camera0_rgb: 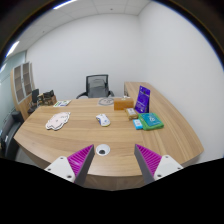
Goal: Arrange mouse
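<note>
Gripper view: my gripper point(110, 160) hangs with fingers apart over the wooden desk point(60, 140). Well ahead lies the white mouse point(103, 120); beyond, an office chair point(97, 86) and white walls.

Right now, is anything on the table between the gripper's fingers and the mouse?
Nothing visible blocks it. The mouse lies on bare table beyond the open gripper. Only the round grommet sits flush in the tabletop between them; the cloth and books lie off to the sides.
</note>
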Demonstrator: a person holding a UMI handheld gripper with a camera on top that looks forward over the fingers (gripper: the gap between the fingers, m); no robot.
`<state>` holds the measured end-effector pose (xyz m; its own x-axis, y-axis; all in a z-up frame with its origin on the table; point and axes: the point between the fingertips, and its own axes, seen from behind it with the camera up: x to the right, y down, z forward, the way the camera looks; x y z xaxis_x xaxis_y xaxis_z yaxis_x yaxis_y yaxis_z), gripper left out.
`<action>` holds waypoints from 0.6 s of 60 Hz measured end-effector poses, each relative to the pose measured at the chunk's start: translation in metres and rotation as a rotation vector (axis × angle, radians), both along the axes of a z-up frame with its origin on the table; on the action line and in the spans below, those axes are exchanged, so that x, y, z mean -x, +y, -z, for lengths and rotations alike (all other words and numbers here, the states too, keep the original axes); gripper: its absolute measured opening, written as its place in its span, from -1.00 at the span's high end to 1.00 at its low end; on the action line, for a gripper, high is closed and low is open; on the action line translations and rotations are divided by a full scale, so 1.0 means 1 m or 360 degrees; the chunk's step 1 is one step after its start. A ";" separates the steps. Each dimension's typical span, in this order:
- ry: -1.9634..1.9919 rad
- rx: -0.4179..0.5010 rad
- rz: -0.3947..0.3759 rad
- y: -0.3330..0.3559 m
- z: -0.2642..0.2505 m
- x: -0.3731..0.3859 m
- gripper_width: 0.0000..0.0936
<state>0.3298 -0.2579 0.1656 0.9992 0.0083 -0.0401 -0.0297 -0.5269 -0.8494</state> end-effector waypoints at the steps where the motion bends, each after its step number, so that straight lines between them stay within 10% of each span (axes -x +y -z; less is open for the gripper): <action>1: -0.0006 -0.0001 0.0008 0.001 0.000 0.000 -0.77; 18: 0.0017 -0.0037 0.0209 0.056 0.024 0.068 -0.80; 36: 0.0049 0.0015 0.0159 0.168 0.082 0.082 -0.79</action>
